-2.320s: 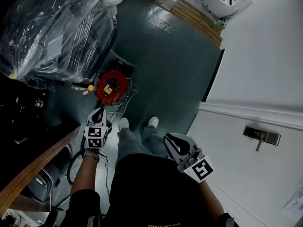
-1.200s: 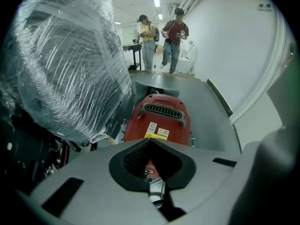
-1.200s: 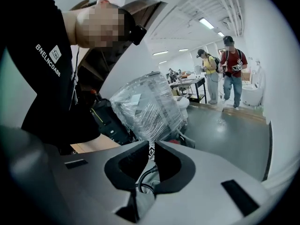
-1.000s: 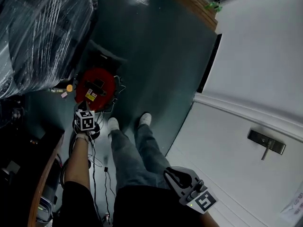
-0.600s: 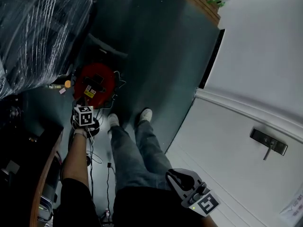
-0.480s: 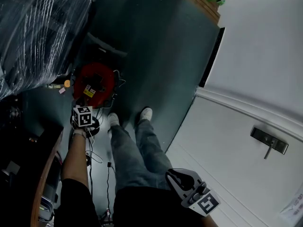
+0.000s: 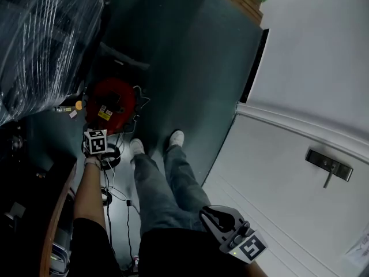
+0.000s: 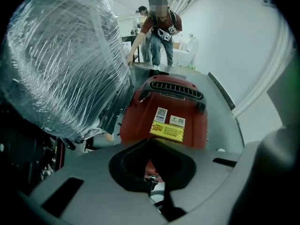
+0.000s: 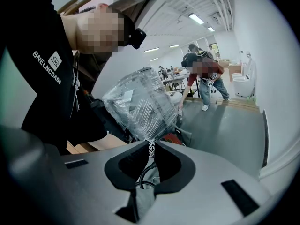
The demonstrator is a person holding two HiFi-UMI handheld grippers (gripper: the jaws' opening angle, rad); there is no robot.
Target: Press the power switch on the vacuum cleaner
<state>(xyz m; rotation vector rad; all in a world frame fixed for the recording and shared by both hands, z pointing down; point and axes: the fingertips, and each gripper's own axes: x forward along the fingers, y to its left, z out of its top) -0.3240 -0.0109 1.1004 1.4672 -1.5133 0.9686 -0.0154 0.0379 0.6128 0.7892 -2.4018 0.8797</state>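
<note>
Your left hand-held gripper has reached down and forward since the earlier frame and now hangs just short of the red vacuum cleaner, while your right hand-held gripper has dropped back by your waist, well apart from the vacuum cleaner. Both are clenched, with nothing between the jaws. The vacuum cleaner sits on the dark floor, right beside a plastic-wrapped bundle. It lies straight ahead of the left hand-held gripper, its long axis running away from you: the stickers are at the near end, the black vent grille at the far end. That makes your left the pressing hand, I judge, though no view clearly shows the switch. A yellow label and a white QR sticker sit on top; their print is too small to read. Your shirt seems to read "BNELNCDABE".
</note>
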